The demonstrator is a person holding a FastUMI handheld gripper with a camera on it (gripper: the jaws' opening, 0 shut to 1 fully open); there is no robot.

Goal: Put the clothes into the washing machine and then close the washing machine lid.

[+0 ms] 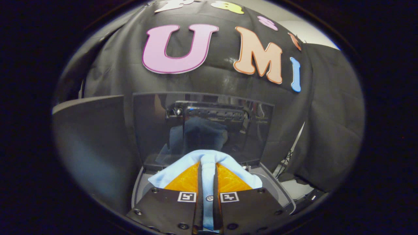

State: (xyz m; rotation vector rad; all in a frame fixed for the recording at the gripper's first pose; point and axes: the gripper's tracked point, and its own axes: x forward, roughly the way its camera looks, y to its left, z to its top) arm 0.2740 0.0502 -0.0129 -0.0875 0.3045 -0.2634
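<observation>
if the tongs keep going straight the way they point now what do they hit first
Probably the raised washing machine lid, standing upright just beyond the tongs, which are shut on the light blue garment. The bunched cloth ahead of the fingers would touch it first. Depth is hard to judge here.

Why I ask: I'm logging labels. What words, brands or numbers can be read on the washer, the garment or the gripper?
Washing machine lid: no readable text.
Light blue garment: none.
Hand-held gripper, shut on the garment: two square black-and-white code markers, patterns rather than words.
</observation>
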